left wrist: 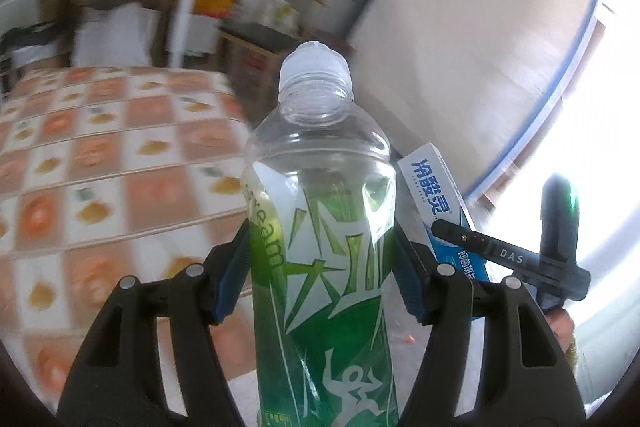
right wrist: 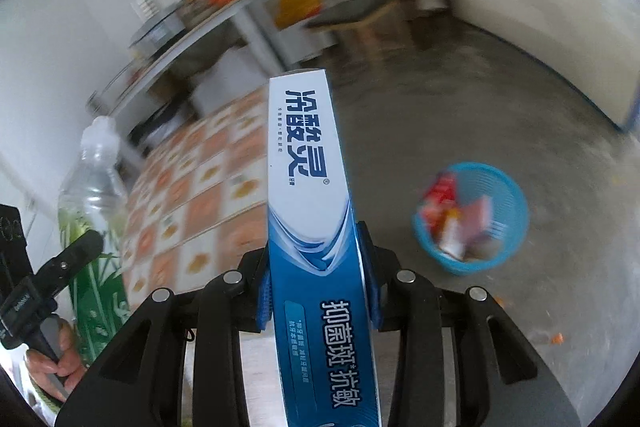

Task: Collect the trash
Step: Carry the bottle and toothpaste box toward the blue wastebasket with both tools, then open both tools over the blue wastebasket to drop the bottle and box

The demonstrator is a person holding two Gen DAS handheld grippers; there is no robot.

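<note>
Left tool (left wrist: 320, 267) clamped on a clear green-labelled bottle (left wrist: 320, 211), cap pointing away. Right tool (right wrist: 320, 283) clamped on a blue-and-white toothpaste box (right wrist: 308, 187) — box projecting forward. Patterned counter (right wrist: 208, 187) to the left; blue trash basket (right wrist: 504, 255), part-filled, on the floor to the right.

A clear plastic bottle (left wrist: 320, 211) with a white cap and a green-and-white label stands upright at the centre of the left wrist view, its cap toward twelve o'clock, empty as far as shows. A long white-and-blue toothpaste box (right wrist: 316, 227) with blue Chinese lettering runs lengthwise from six toward twelve o'clock in the right wrist view. At three o'clock of the box, on the grey floor, stands a blue mesh basket (right wrist: 508, 195) holding red, orange and white wrappers (right wrist: 456, 219).
</note>
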